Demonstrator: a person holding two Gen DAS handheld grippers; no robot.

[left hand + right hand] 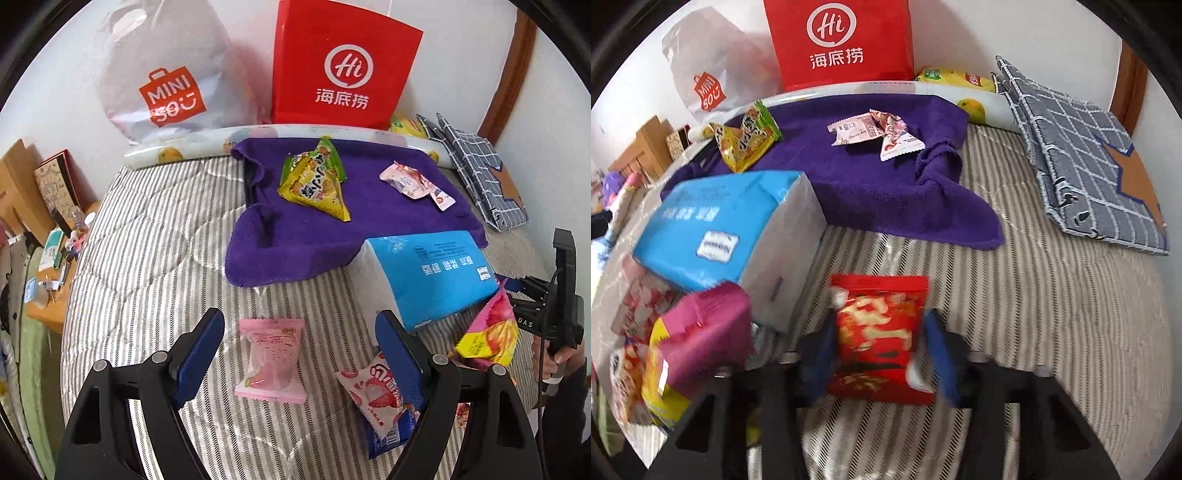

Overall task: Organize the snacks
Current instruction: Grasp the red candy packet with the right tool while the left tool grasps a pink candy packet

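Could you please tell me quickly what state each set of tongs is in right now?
Left tongs: open, pink snack lying between them, not gripped.
Right tongs: shut on the red snack.

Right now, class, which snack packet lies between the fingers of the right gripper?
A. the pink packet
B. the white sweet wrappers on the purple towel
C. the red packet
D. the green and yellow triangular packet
C: in the right wrist view the red packet sits between the blue pads of the right gripper, while the other snacks lie elsewhere.
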